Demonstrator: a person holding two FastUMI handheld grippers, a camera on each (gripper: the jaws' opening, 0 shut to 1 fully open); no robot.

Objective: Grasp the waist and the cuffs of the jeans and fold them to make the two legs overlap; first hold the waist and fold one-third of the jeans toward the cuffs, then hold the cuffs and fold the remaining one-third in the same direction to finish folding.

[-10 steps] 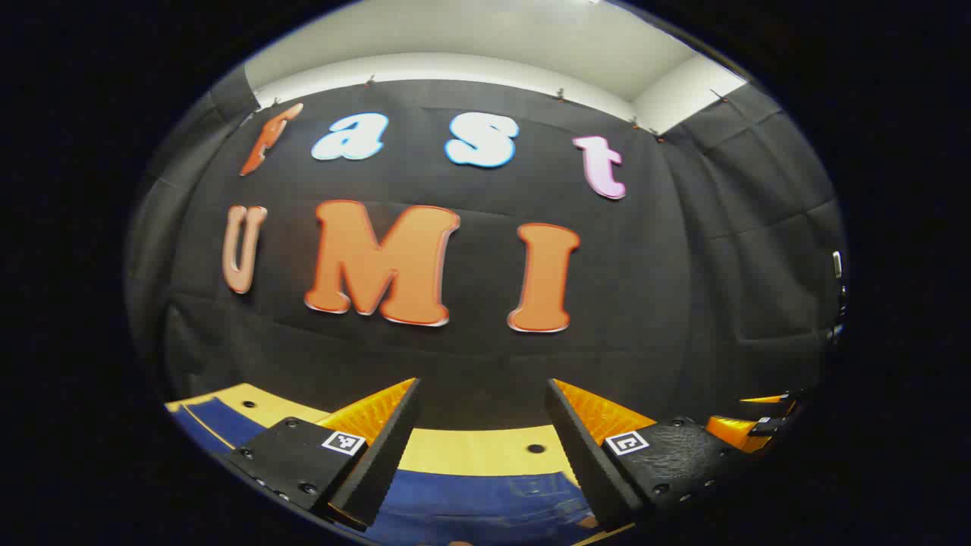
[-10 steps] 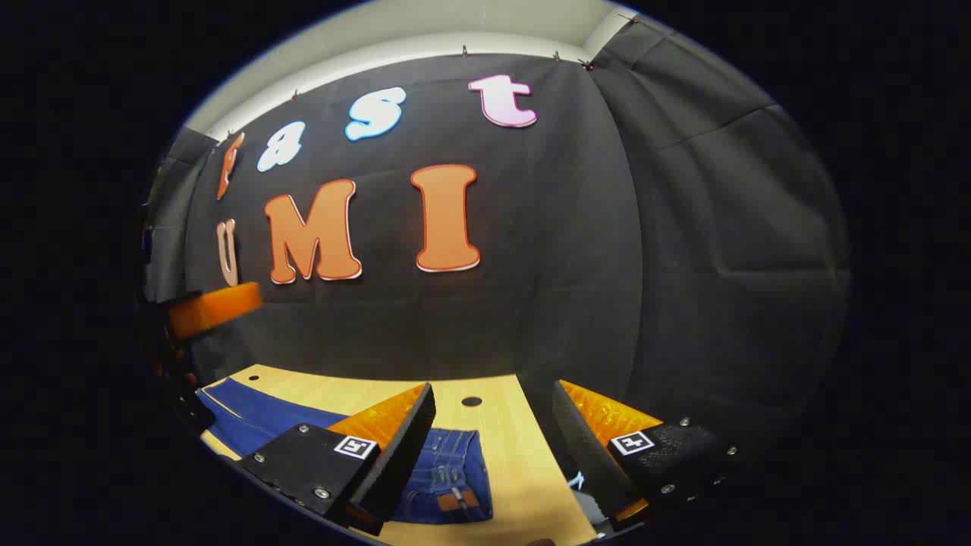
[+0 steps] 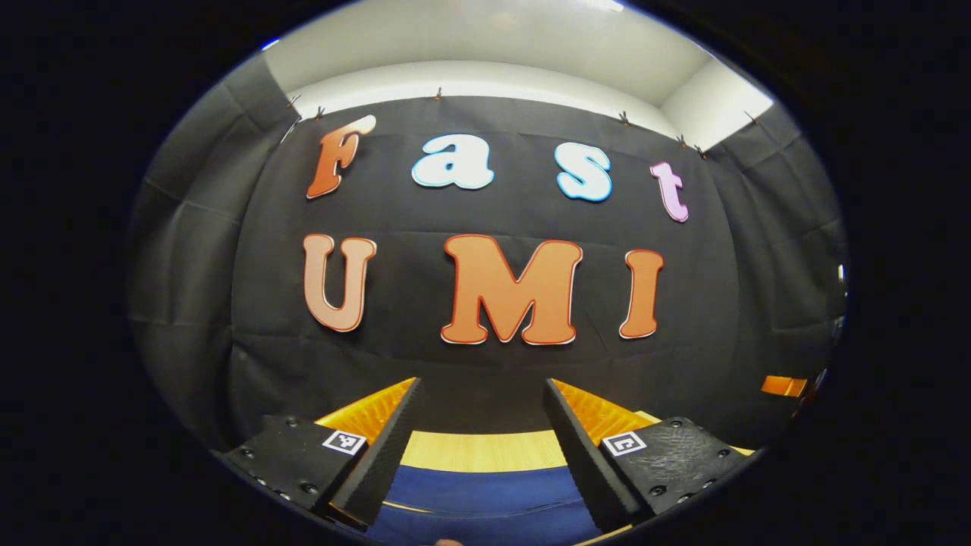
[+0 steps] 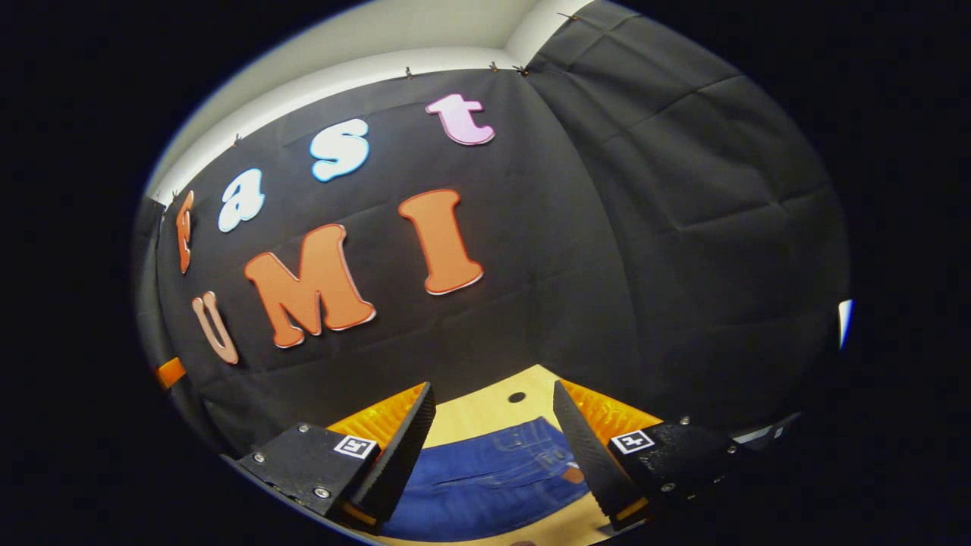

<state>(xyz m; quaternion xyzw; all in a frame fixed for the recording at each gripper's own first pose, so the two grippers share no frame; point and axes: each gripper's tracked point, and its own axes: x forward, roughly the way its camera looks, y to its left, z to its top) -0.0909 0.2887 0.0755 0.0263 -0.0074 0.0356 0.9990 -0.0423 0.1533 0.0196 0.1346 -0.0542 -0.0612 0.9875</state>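
Blue jeans (image 3: pixel 485 497) lie flat on a light wooden table (image 3: pixel 482 450). In the left gripper view my left gripper (image 3: pixel 479 455) is open above a plain stretch of the denim, nothing between its fingers. In the right gripper view my right gripper (image 4: pixel 493 447) is open over the waist end of the jeans (image 4: pixel 485 478), where pocket stitching and a brown patch (image 4: pixel 574 475) show. Neither gripper touches the cloth as far as I can tell.
The table's far edge meets the black cloth wall close behind the jeans. A small dark hole (image 4: pixel 516 397) sits in the tabletop beyond the waist. An orange part (image 3: pixel 784 386) of the other gripper shows at the far right of the left gripper view.
Both grippers have swung: the left one has turned left along the jeans, and the right one has moved so that the waist now lies between its fingers. Both stay open.
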